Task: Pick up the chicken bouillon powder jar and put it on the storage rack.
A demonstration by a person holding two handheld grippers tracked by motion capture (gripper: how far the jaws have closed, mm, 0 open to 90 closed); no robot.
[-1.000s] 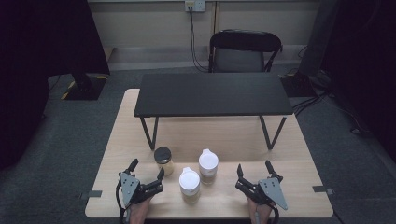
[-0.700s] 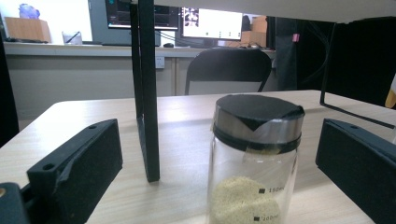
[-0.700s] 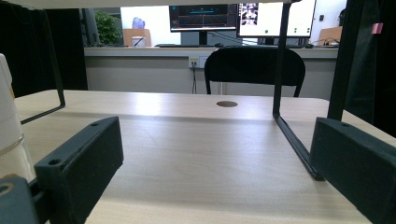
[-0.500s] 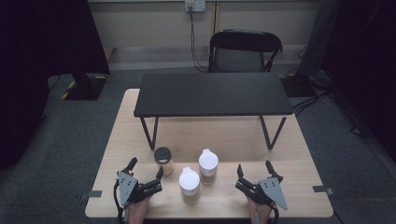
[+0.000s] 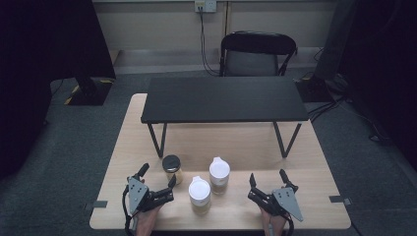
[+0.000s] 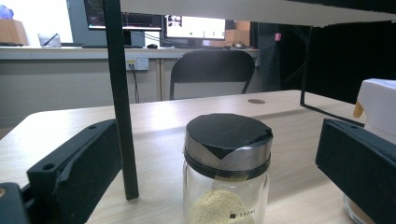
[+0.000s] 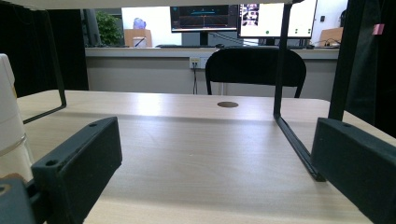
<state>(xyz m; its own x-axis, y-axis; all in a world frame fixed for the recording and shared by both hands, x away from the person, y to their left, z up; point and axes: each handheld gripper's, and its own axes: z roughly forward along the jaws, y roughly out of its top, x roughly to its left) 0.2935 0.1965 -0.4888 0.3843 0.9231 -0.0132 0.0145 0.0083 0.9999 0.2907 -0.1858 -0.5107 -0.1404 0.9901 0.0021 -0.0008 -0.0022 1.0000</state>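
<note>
Three jars stand near the front of the wooden table (image 5: pixel 236 142). A glass jar with a black lid (image 5: pixel 171 168) (image 6: pixel 227 170) holds yellowish powder. Two white-lidded jars stand right of it, one nearer me (image 5: pixel 199 194) and one farther (image 5: pixel 219 174). My left gripper (image 5: pixel 157 176) (image 6: pixel 219 172) is open, its jaws wide apart, and the black-lidded jar stands just ahead between them. At the front right my right gripper (image 5: pixel 268 177) (image 7: pixel 210 172) is open over bare table, with a white-lidded jar (image 7: pixel 9 126) at its left edge.
A low black shelf on thin metal legs (image 5: pixel 223 100) spans the middle of the table; one leg (image 6: pixel 120 98) rises just left of the black-lidded jar. A black folding chair (image 5: pixel 256 54) stands beyond the table. Bare tabletop lies ahead of the right gripper.
My left gripper has shifted very slightly; the right gripper and the jars are unchanged.
</note>
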